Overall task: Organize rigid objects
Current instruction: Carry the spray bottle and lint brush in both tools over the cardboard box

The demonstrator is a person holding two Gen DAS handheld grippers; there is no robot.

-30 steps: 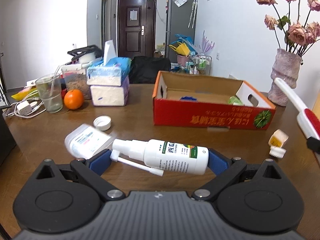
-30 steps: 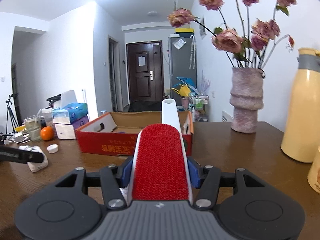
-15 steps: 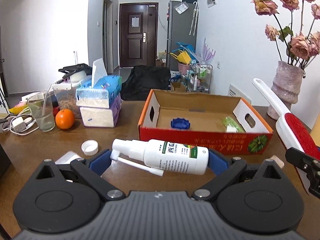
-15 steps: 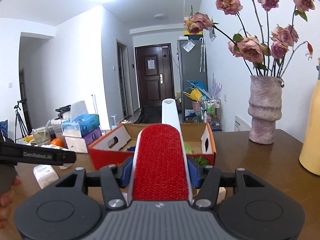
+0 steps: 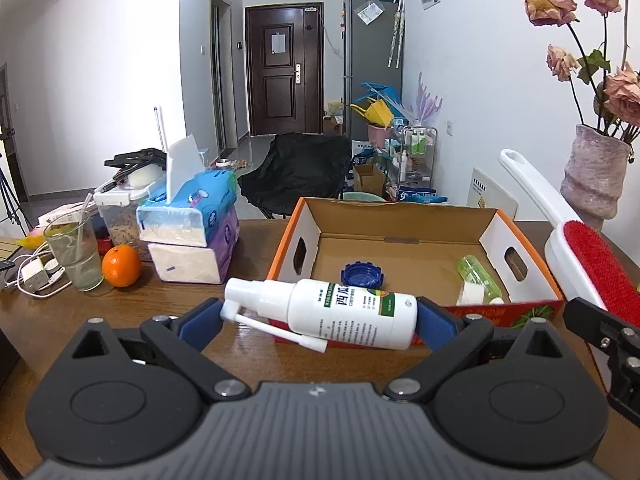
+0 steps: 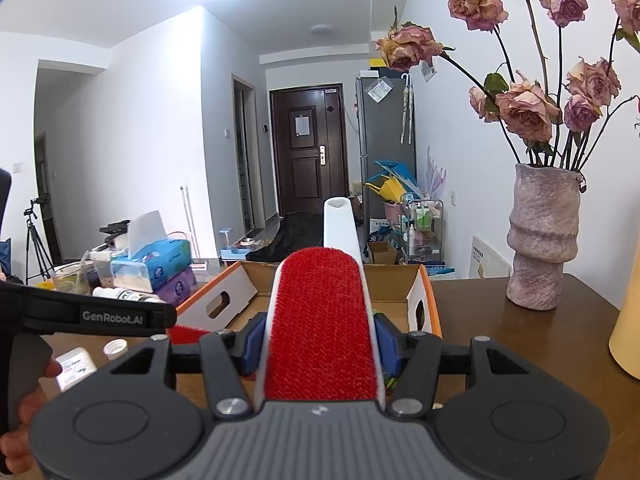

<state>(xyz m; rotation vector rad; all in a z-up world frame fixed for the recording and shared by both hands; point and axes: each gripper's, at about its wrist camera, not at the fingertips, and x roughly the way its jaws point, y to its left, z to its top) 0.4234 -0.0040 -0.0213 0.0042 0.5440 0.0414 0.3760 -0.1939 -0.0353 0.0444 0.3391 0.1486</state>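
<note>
My left gripper (image 5: 318, 322) is shut on a white spray bottle (image 5: 344, 314) held crosswise, nozzle to the left, just before the near wall of the red cardboard box (image 5: 500, 224). Inside the box lie a blue cap (image 5: 362, 276) and a small green bottle (image 5: 478, 278). My right gripper (image 6: 322, 346) is shut on a red-faced lint brush (image 6: 322, 320) whose white handle (image 6: 340, 224) points over the box (image 6: 236, 294). That brush (image 5: 592, 264) also shows at the right edge of the left wrist view, beside the box.
Stacked tissue packs (image 5: 192, 232), an orange (image 5: 121, 266), a glass (image 5: 76, 256) and chargers stand left of the box. A vase of dried roses (image 6: 542, 236) is at the right rear, a yellow flask (image 6: 628, 320) at the far right. A white cap (image 6: 115, 347) and small packet (image 6: 76, 366) lie on the table.
Both grippers have risen and come closer to the box with their loads; the box interior now shows from above. The white cap and packet have dropped out of the left wrist view.
</note>
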